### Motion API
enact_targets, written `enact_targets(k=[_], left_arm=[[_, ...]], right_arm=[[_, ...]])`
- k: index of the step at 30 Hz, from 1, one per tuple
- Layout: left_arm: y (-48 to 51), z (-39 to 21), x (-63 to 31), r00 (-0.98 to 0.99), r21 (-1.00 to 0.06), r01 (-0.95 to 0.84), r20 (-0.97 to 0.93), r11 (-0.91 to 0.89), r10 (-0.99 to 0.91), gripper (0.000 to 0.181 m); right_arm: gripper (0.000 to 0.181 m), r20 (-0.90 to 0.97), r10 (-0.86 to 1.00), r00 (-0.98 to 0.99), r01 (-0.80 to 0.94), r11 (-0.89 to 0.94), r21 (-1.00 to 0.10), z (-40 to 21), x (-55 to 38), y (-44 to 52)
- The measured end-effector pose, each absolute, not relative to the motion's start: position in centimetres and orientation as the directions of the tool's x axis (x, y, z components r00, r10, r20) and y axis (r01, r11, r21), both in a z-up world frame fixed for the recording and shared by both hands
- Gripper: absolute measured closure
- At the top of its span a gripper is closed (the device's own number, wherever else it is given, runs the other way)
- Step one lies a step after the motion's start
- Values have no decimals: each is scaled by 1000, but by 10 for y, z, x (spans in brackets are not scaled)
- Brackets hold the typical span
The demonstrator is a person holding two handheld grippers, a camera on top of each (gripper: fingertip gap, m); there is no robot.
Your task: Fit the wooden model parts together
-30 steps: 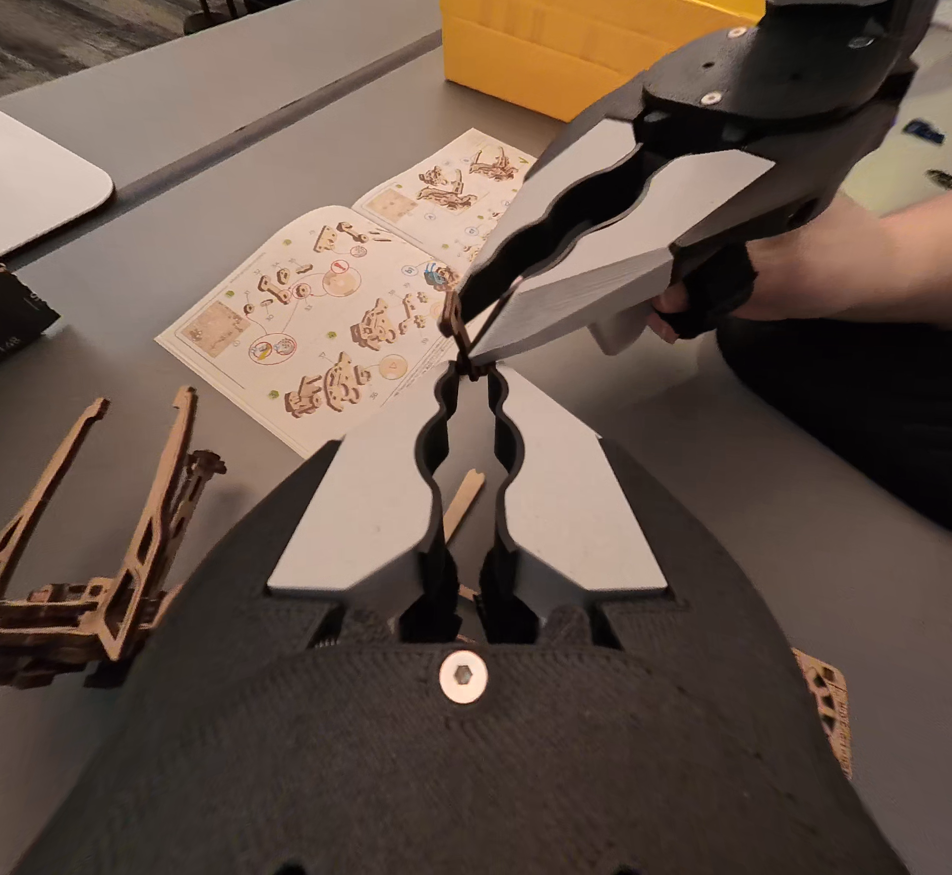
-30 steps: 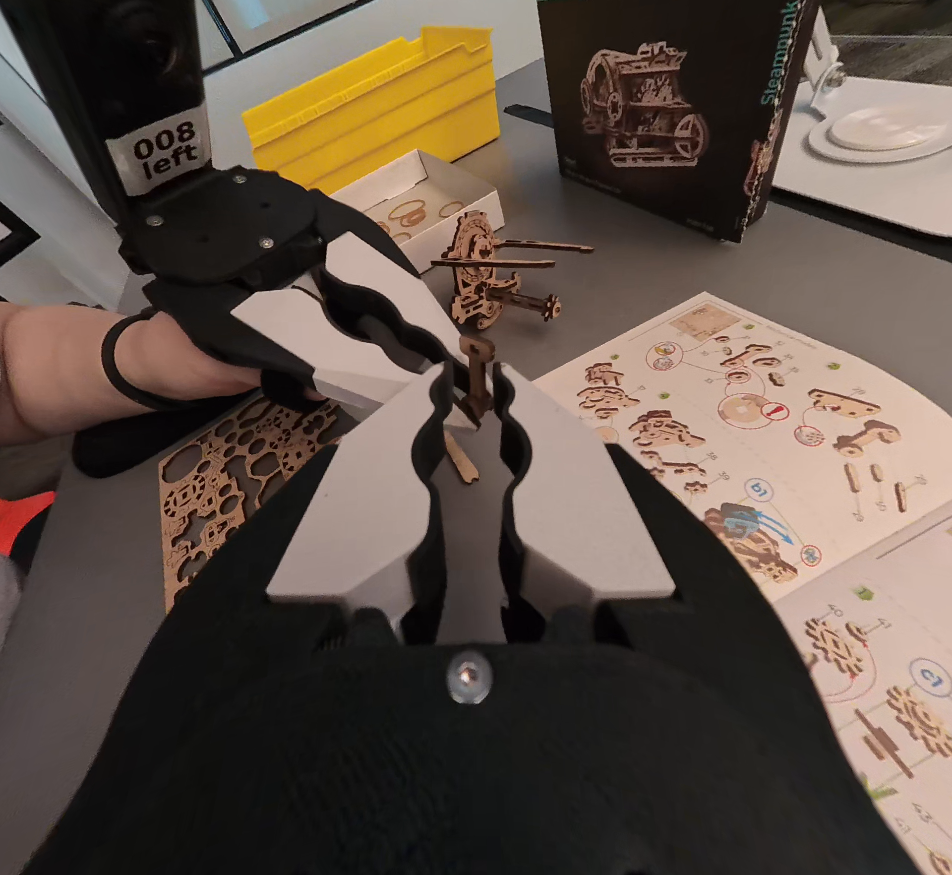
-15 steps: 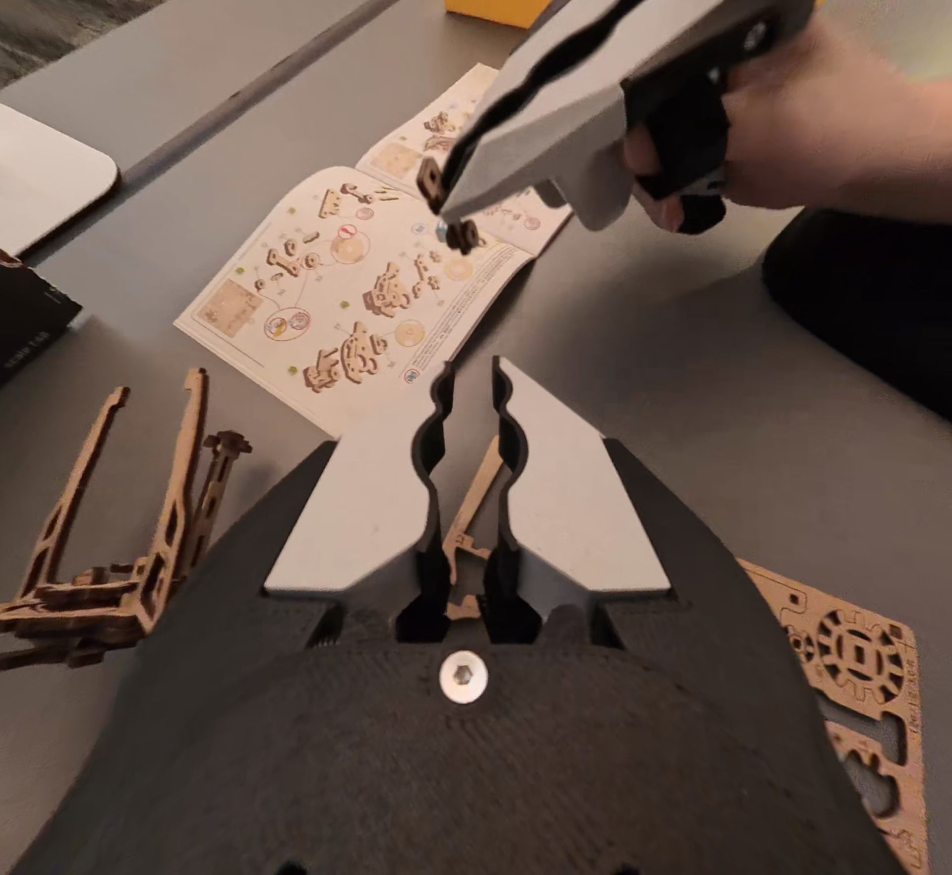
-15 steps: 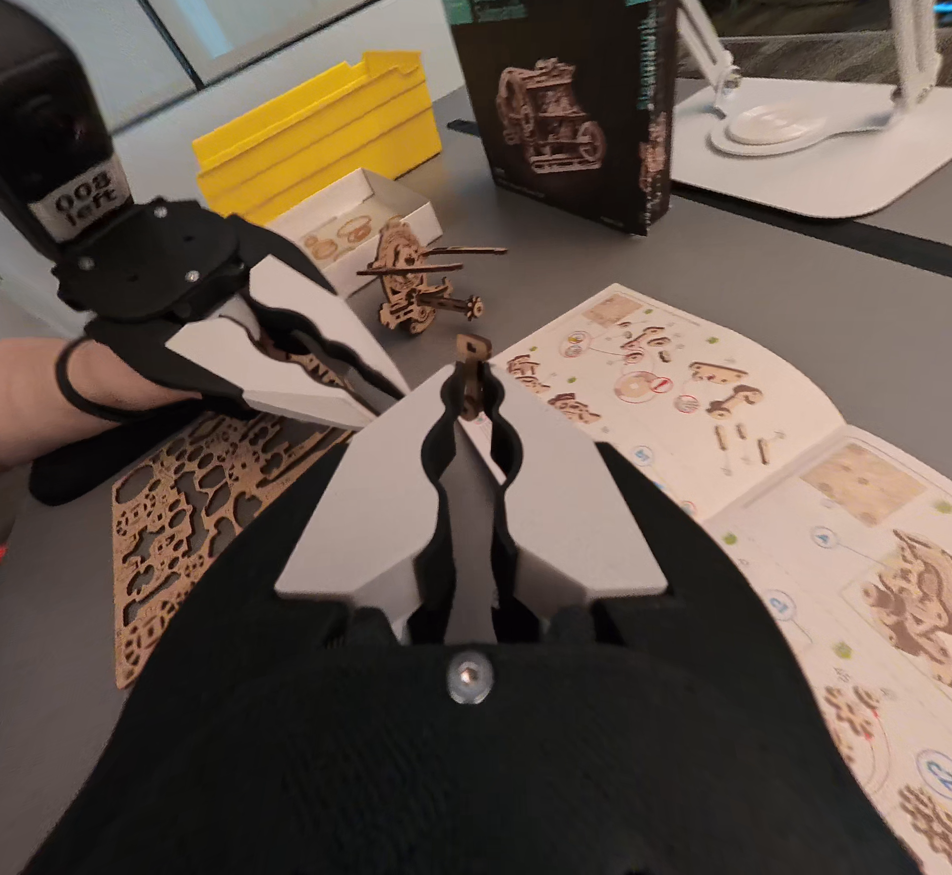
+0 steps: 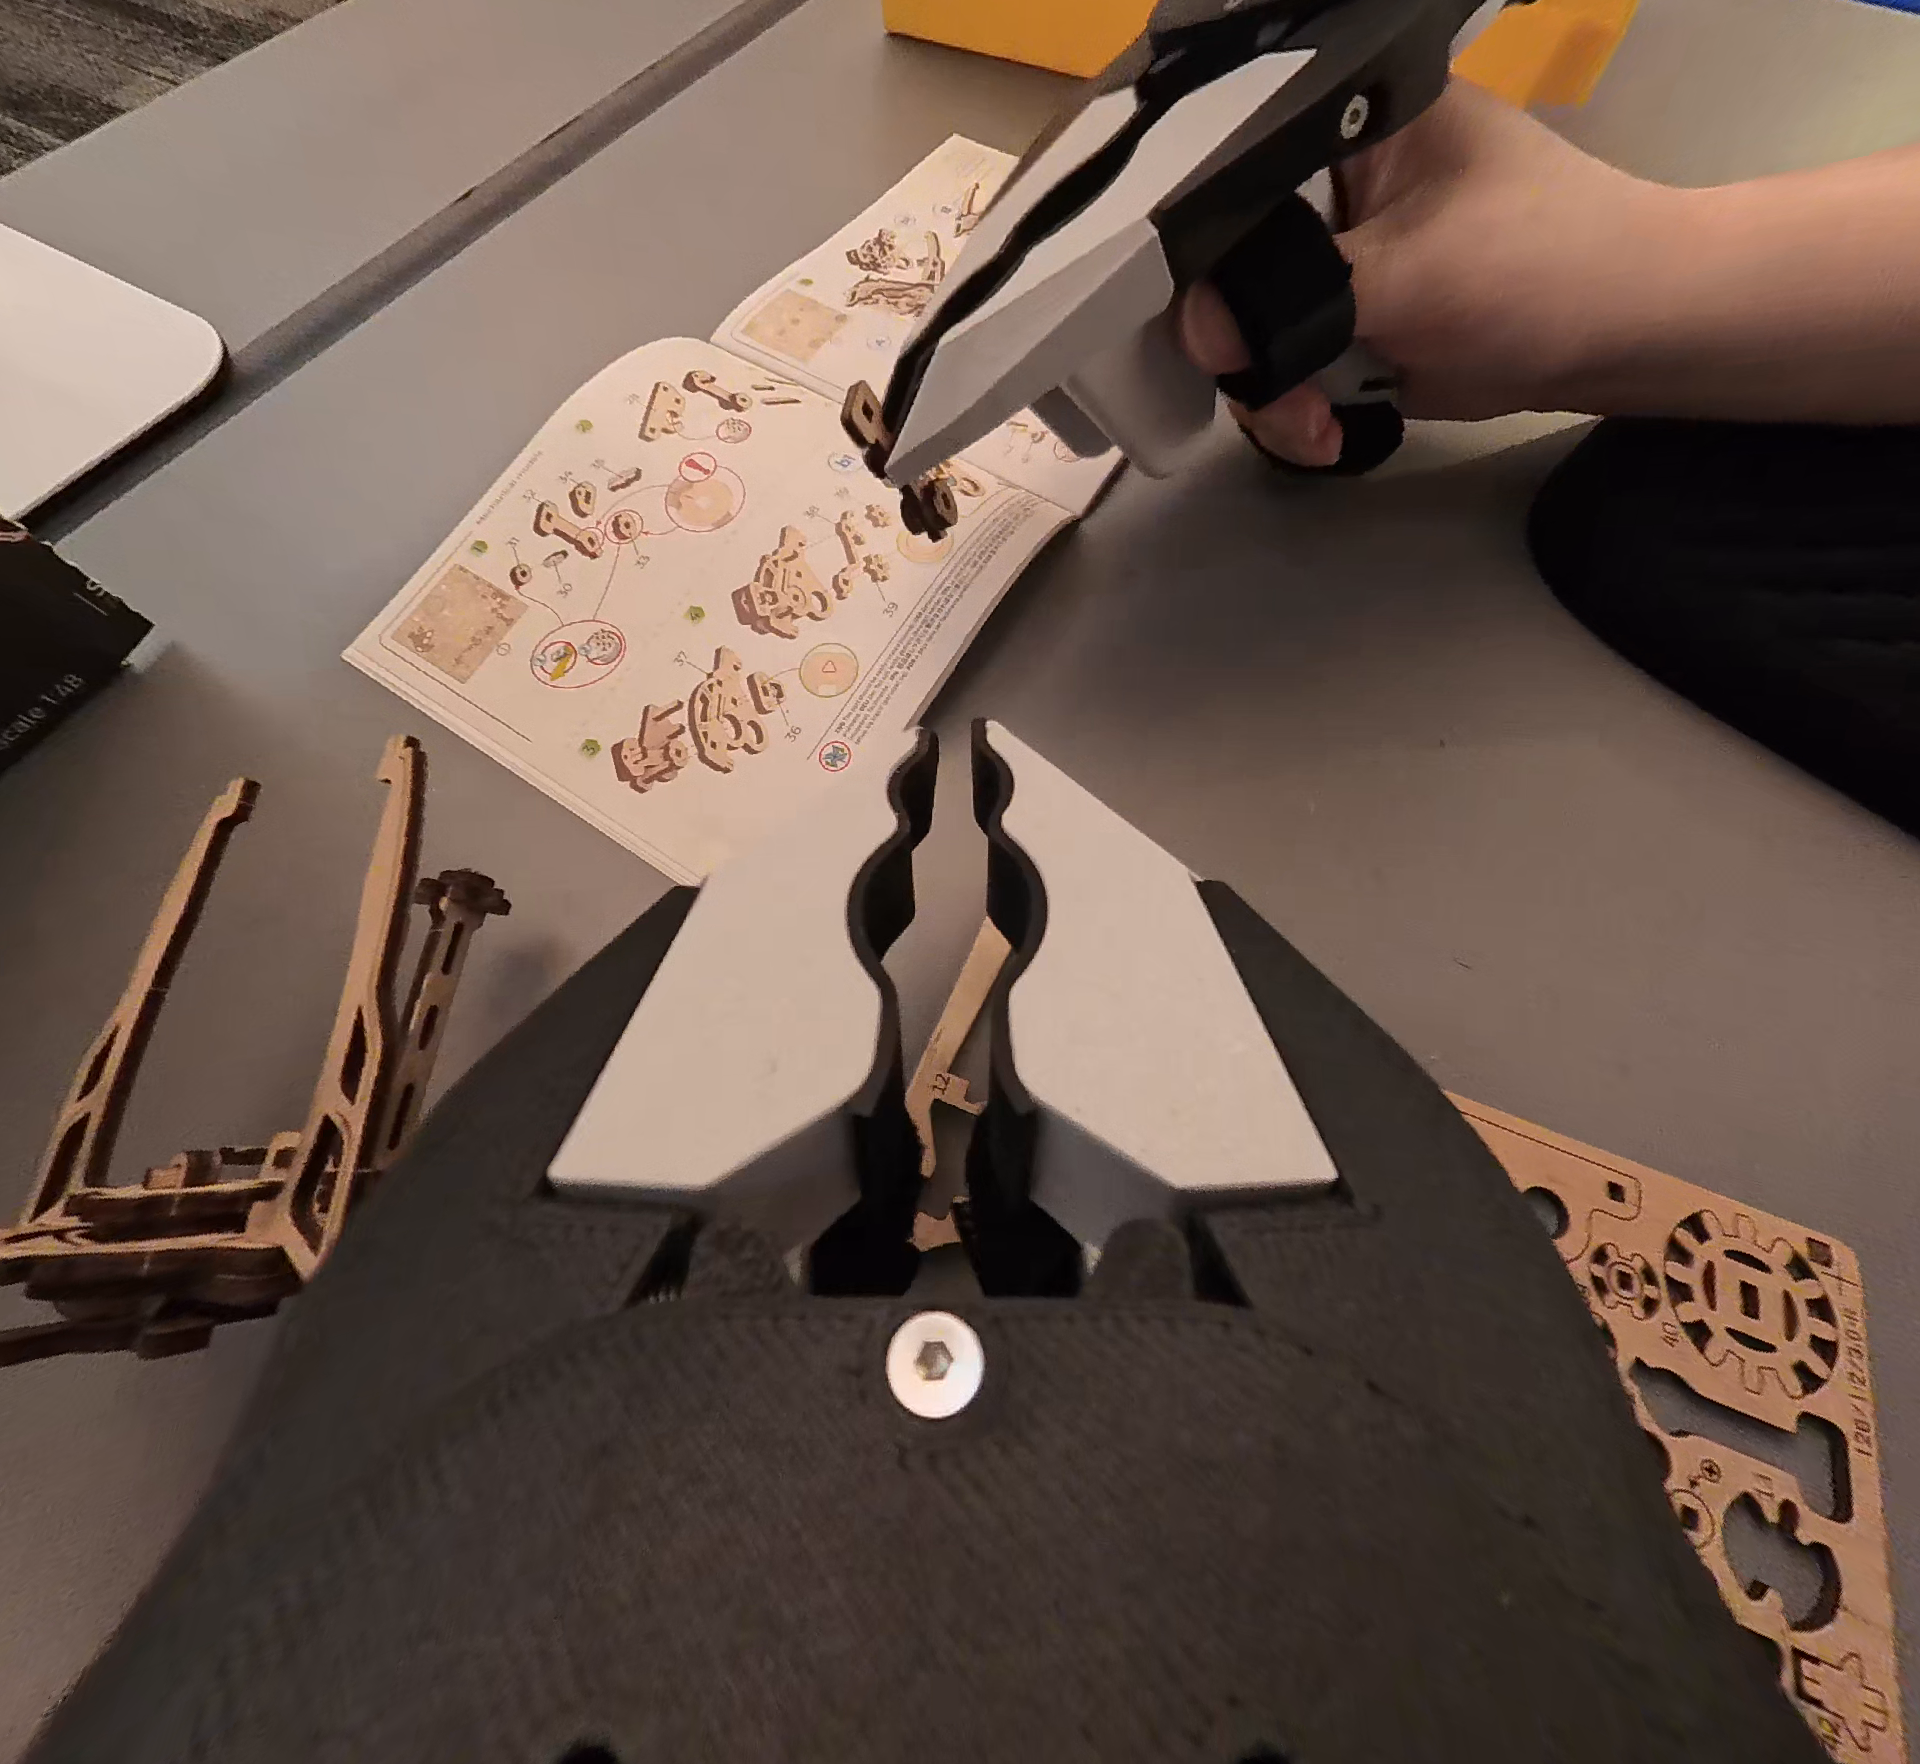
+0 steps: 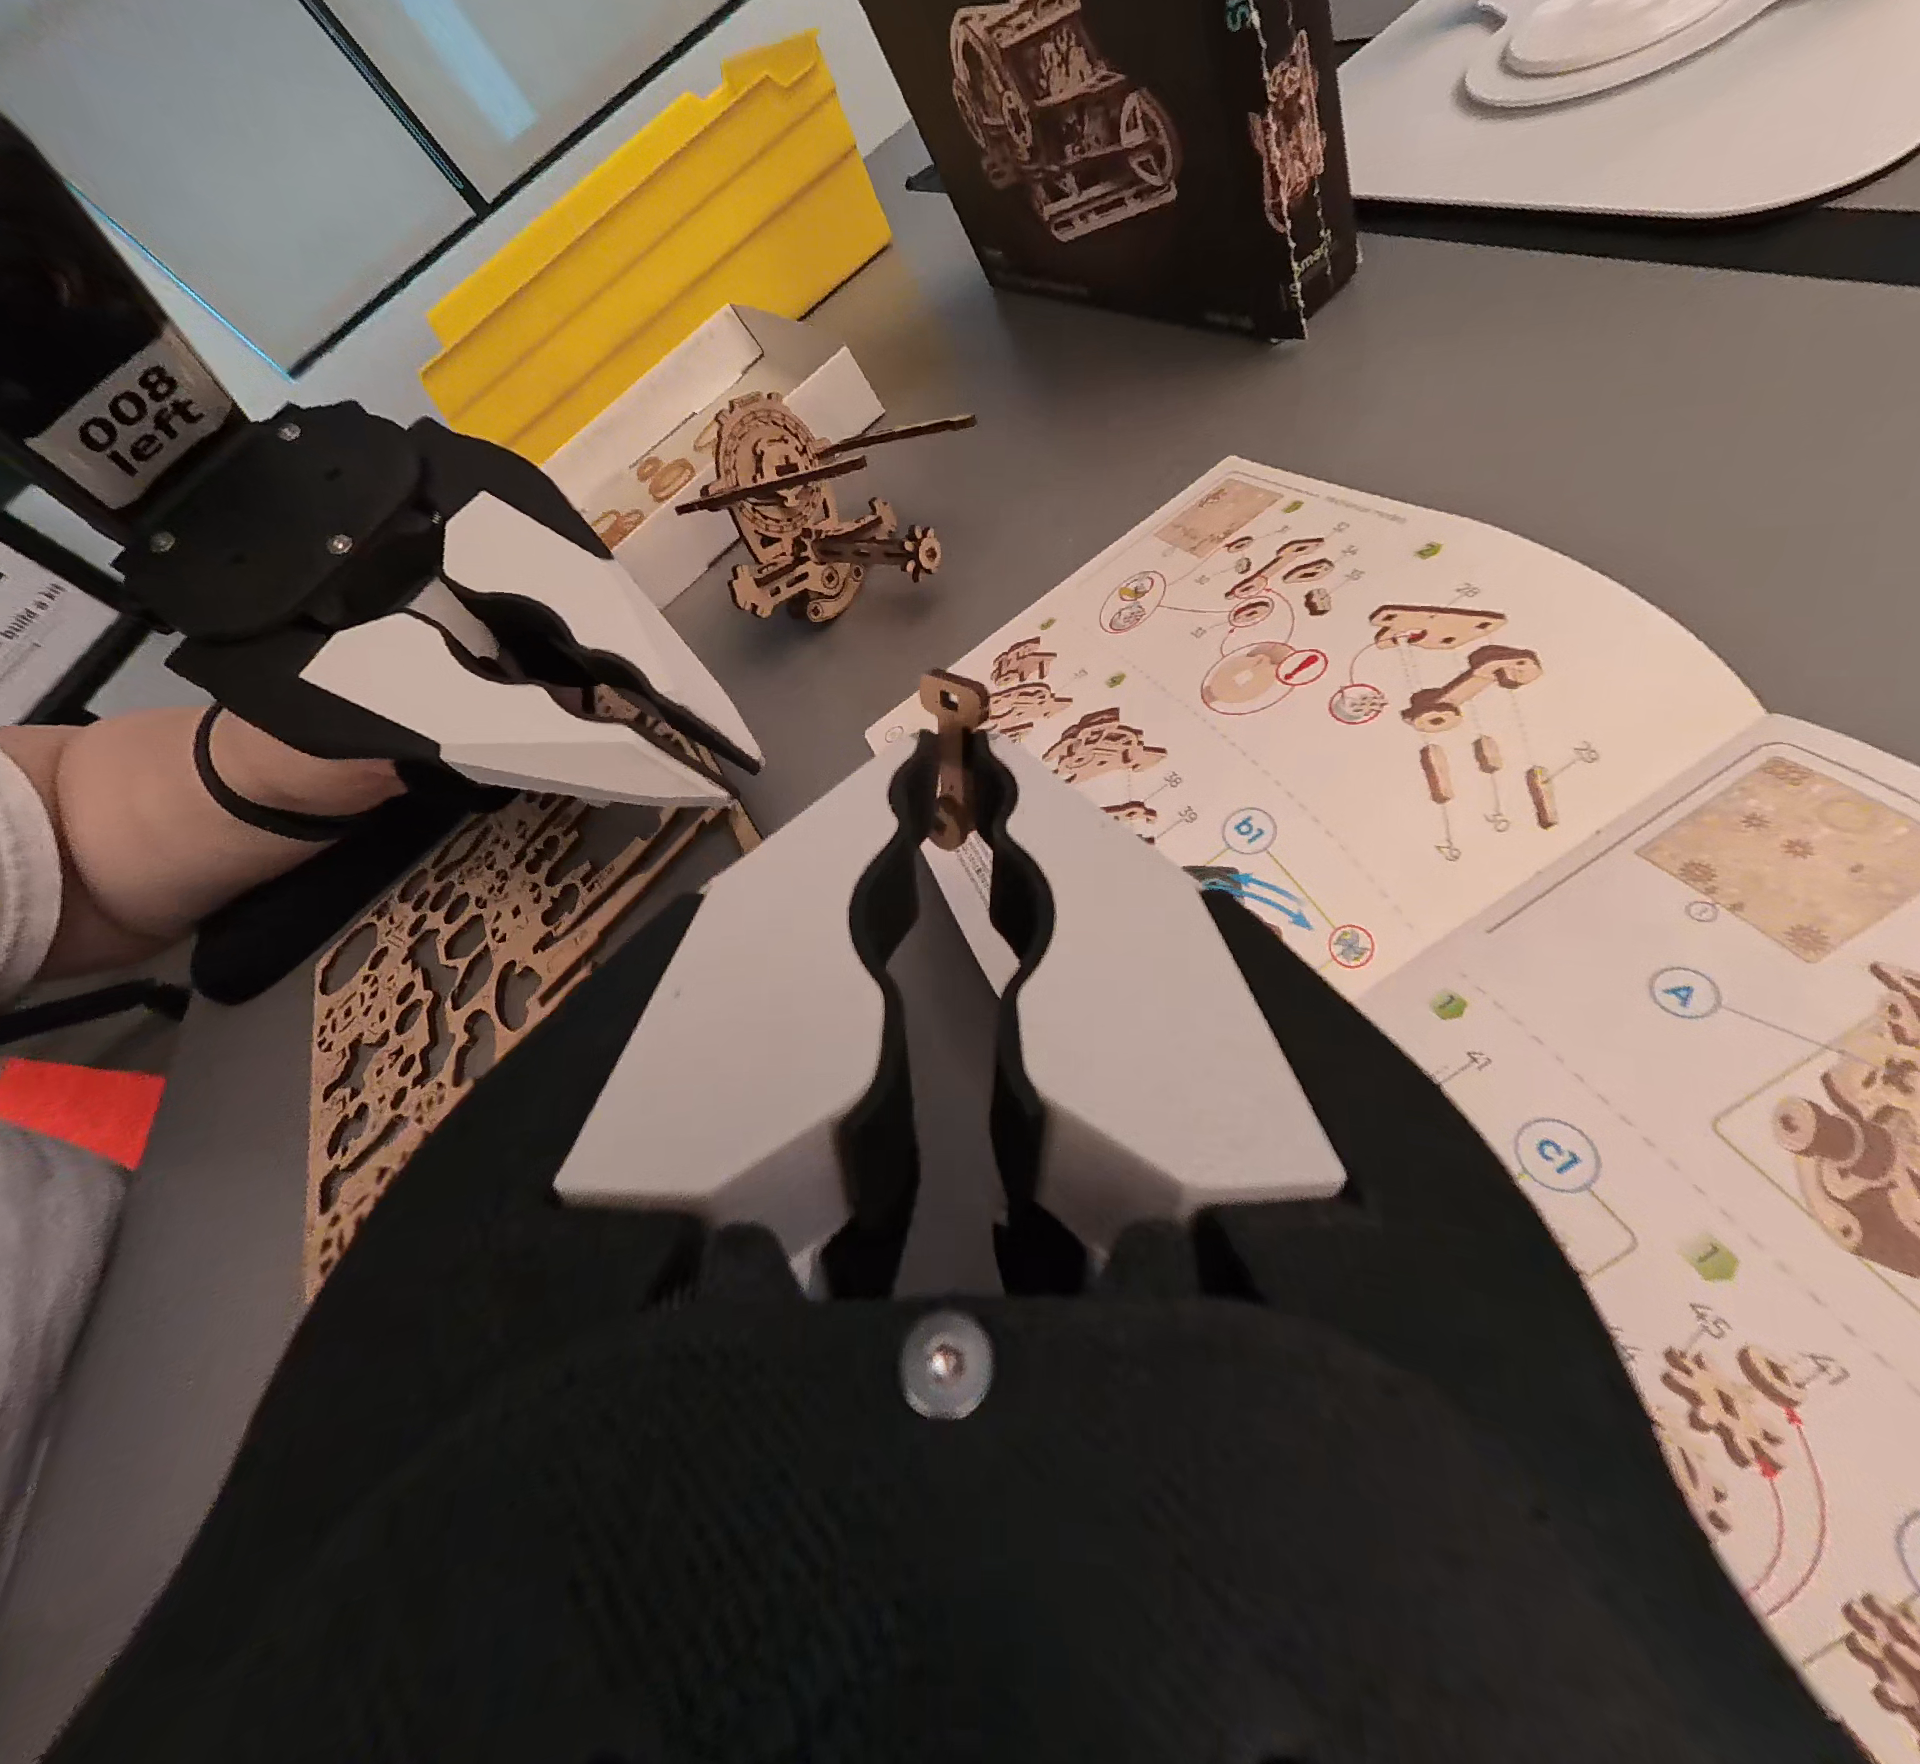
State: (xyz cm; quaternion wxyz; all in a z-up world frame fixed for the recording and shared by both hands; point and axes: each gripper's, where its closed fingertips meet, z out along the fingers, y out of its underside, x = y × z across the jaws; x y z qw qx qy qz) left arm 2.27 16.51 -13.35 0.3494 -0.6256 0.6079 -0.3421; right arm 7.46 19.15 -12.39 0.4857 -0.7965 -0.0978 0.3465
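My right gripper [image 6: 948, 758] is shut on a small dark wooden link piece [image 6: 953, 712] and holds it upright above the instruction booklet [image 6: 1455, 675]. In the left wrist view this gripper [image 5: 883, 457] shows the piece with a square-holed end [image 5: 862, 410] and a small gear end [image 5: 925, 509]. My left gripper [image 5: 951, 738] is closed to a thin slit with nothing between its tips. It sits low over the punched wooden sheet [image 6: 436, 966], left of the right gripper. A pale wooden strip [image 5: 951, 1039] shows below, between its fingers.
A partly built wooden model [image 6: 790, 519] stands past the booklet; its long struts [image 5: 343, 1039] are left of my left gripper. A yellow bin [image 6: 665, 239], a small white box [image 6: 831, 395], a tall black kit box [image 6: 1091, 52] and a white lamp base [image 6: 1610, 52] stand behind. The grippers' ends are close to 6 cm from one another.
The two grippers met tip to tip on the small piece a second ago. The right gripper has pulled away with it over the booklet; the left has dropped back and narrowed its gap.
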Motion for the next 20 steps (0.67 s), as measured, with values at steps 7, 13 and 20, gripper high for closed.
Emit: enact_targets(k=[7, 13, 20], left_arm=[[165, -132, 22, 21, -857, -515, 16, -25, -1000, 178], [162, -133, 23, 6, -856, -517, 11, -12, -1000, 180], [161, -133, 23, -2, -855, -519, 11, -8, -1000, 181]], right_arm=[[177, -511, 483, 712, -246, -510, -824, -121, 81, 193], [177, -554, 519, 651, -283, -511, -812, -114, 77, 190], [177, -544, 546, 637, -270, -502, -821, -112, 73, 188]])
